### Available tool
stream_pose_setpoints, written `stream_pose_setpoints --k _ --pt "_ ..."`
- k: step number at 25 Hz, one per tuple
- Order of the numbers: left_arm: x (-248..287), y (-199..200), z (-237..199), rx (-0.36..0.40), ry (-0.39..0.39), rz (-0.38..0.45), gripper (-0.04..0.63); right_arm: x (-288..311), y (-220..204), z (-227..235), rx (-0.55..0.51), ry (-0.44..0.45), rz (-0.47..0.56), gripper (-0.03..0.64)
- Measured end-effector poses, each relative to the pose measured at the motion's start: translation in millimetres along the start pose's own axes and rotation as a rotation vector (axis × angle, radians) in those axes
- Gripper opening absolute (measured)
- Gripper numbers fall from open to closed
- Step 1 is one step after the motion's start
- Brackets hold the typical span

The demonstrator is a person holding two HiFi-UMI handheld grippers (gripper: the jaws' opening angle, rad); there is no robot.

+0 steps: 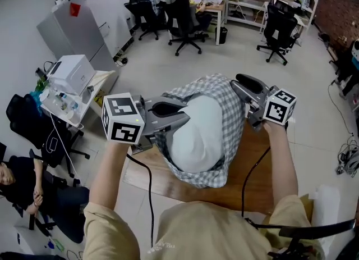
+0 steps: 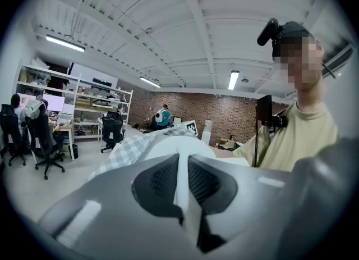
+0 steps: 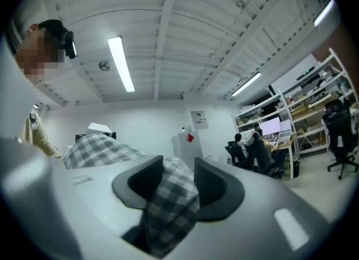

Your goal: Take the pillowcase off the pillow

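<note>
White pillow cloth is pinched in a thin fold between the closed jaws of the left gripper (image 2: 182, 169), while the right gripper (image 3: 178, 177) is clamped on a thick bunch of the checked pillowcase (image 1: 227, 104) that fills the gap between its pads. Both holds look to me like the weak points. The left has only a slim ridge of the pillow (image 1: 196, 135), and soft filling gives under a pull. That fold could slide out, and the pillow would then travel with the cover instead of staying behind. The right bite is bulkier, but I cannot tell whether it has caught some of the white inner cloth as well. If it has, pulling would drag both layers together. Further out, the pillow is held up above the wooden table (image 1: 258, 180), its near end bare and the rest wrapped in the check. The cover is gathered round the widest part, where it may bind. A lost grip on either side would likely drop the bundle onto the table or past its edge to the floor. Black cables (image 1: 150, 203) hang from the grippers beneath the load and might snag.
</note>
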State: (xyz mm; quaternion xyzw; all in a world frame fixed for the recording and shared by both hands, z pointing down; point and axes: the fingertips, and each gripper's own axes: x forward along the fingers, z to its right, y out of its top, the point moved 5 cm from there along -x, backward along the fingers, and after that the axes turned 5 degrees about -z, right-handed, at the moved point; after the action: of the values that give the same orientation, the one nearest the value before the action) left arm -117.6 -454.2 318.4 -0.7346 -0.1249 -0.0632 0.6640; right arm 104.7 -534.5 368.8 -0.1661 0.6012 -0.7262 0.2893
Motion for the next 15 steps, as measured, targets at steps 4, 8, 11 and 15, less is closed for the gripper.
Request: stream_pose_setpoints --k 4,8,11,15 --pt "-2.6 -7.3 9.7 0.011 0.002 0.006 0.017 1.5 -17.1 2.8 0.080 0.033 0.023 0.028" --pt "-13.2 -11.5 14.3 -0.008 -0.004 0.044 0.017 1.1 -41.8 22.0 0.106 0.020 0.027 0.002" --pt "-11.3 -6.4 17.0 -0.047 -0.009 0.096 0.017 -13.3 -61.2 49.5 0.120 -0.042 -0.002 0.001" --pt "-33.6 -13.5 25.0 -0.062 -0.089 0.190 0.015 -4.5 -142.6 85.8 0.132 -0.212 -0.198 0.000"
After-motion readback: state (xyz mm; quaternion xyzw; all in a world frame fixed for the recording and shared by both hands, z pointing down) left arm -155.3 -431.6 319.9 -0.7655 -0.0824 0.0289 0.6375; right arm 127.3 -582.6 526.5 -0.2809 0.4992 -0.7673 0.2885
